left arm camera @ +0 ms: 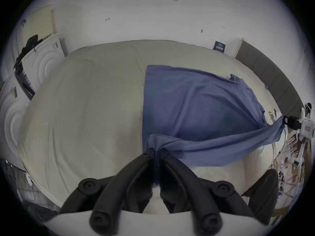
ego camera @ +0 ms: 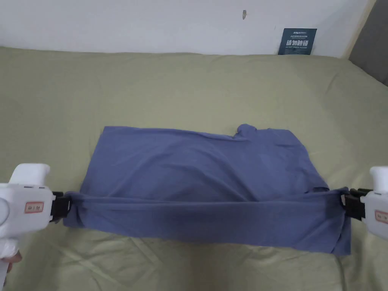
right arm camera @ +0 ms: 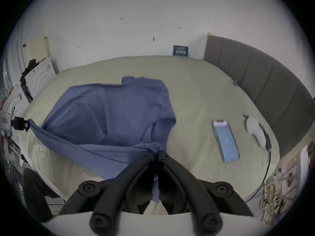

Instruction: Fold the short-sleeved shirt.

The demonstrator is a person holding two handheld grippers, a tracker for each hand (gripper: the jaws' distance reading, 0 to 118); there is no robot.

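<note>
Bed [ego camera: 189, 83] with an olive sheet carries everything; blue short-sleeved shirt [ego camera: 201, 166] lies across its near half, collar end to the person's right, hem end to the left. Far part of the shirt rests flat on the sheet. Near long edge is lifted and pulled taut between the two tools, with a flap of cloth hanging below that line toward the person.

Step in hand, by my read: a lengthwise fold, near side being brought over the body of the shirt. Fold not laid down yet. Next move calls for both ends travelling together away from the person, keeping the tension even so the edge lands straight and parallel to the far edge, then lowering before letting go. Uneven travel would skew the crease; slack would bunch the middle.

Left hand-held gripper [ego camera: 63, 206] sits at the shirt's left end, jaws clamped on a bunched corner of fabric, seen close in the left gripper view [left arm camera: 156, 152]. Right hand-held gripper [ego camera: 346, 204] mirrors it at the right end, jaws pinched tight on gathered cloth [right arm camera: 156, 152]. Both point inward, level with each other, low over the bed.

Phone [right arm camera: 225, 141] lies on the sheet well to the right of the shirt, clear of the fold path.
</note>
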